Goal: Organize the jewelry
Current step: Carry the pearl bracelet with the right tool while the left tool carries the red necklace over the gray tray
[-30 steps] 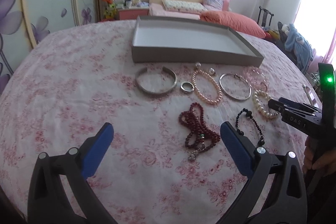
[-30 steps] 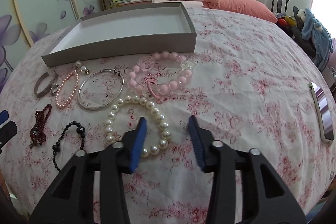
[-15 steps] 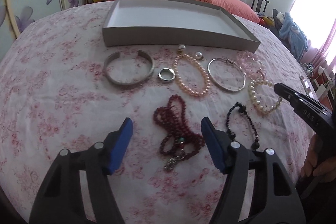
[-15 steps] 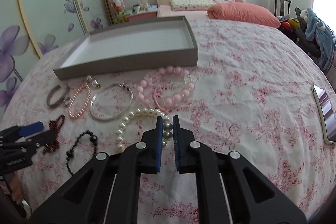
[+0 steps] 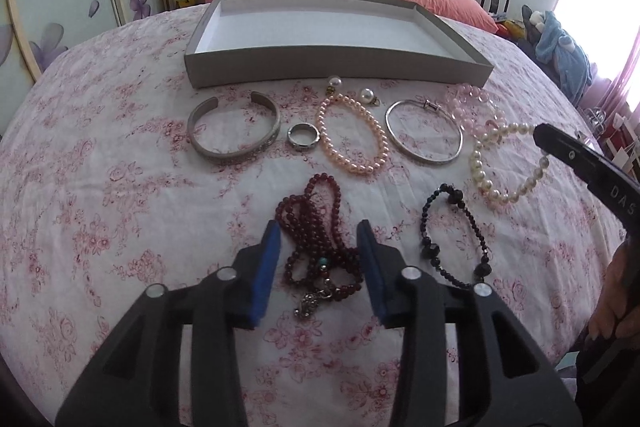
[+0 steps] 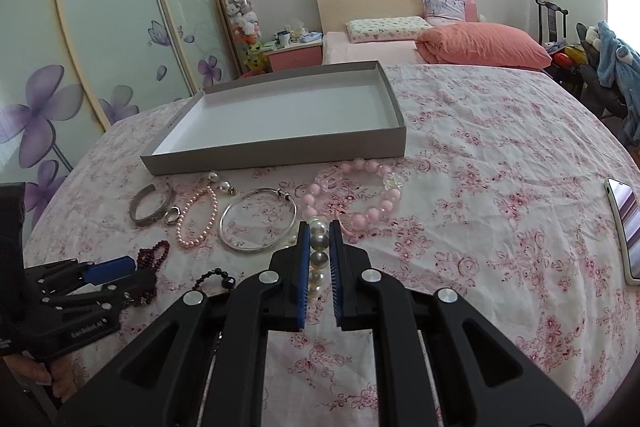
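- The right hand-held gripper point(image 6: 319, 247) is clamped on the white pearls point(image 5: 505, 163), pinching only a few beads at the near edge; the loose strand could slip out on the lift.
- The left hand-held gripper point(image 5: 318, 259) is partly open, straddling the red beads point(image 5: 316, 227) on the desk point(image 5: 100, 207); closing may catch only part of the tangle.
- The box point(image 6: 280, 151) sits ahead of both, nothing in it.
- Between the grippers and the box lie a cuff point(image 5: 234, 131), ring point(image 5: 304, 136), pink pearls point(image 5: 354, 135) and bangle point(image 5: 425, 133); a dangling strand could drag them.

Glossy pearl bracelet point(image 6: 319, 241), shiny metal bangle point(image 5: 424, 141)
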A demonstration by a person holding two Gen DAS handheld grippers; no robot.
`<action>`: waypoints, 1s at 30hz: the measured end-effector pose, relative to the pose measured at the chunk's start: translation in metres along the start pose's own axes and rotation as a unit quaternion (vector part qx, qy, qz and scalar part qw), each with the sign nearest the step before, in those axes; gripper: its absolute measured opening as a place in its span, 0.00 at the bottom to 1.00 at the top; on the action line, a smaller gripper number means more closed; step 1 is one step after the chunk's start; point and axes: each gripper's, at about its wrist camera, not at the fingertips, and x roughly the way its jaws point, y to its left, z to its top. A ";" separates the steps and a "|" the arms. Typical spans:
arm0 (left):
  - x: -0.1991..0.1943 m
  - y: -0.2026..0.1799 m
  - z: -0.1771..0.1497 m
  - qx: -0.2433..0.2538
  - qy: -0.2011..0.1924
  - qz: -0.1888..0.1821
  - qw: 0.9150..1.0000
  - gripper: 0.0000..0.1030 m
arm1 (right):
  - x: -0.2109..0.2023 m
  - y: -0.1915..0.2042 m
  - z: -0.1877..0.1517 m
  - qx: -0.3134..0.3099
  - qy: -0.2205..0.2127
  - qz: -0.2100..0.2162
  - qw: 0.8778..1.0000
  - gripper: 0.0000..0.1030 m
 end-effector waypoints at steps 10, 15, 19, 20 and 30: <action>-0.003 0.007 -0.002 0.007 -0.015 0.002 1.000 0.09 | -0.020 0.006 0.008 -0.009 -0.039 0.021 0.999 0.10; -0.022 0.016 0.001 -0.005 -0.051 -0.011 0.999 0.09 | -0.031 0.010 0.015 -0.015 -0.060 0.028 0.998 0.10; -0.043 0.026 0.009 -0.015 -0.094 -0.014 0.995 0.09 | -0.039 0.013 0.021 -0.020 -0.078 0.036 0.996 0.10; -0.049 0.028 0.012 -0.018 -0.105 -0.016 0.994 0.09 | -0.040 0.014 0.023 -0.022 -0.082 0.038 0.996 0.10; -0.089 0.036 0.041 -0.031 -0.183 -0.009 0.983 0.09 | -0.052 0.032 0.043 -0.048 -0.125 0.050 0.990 0.10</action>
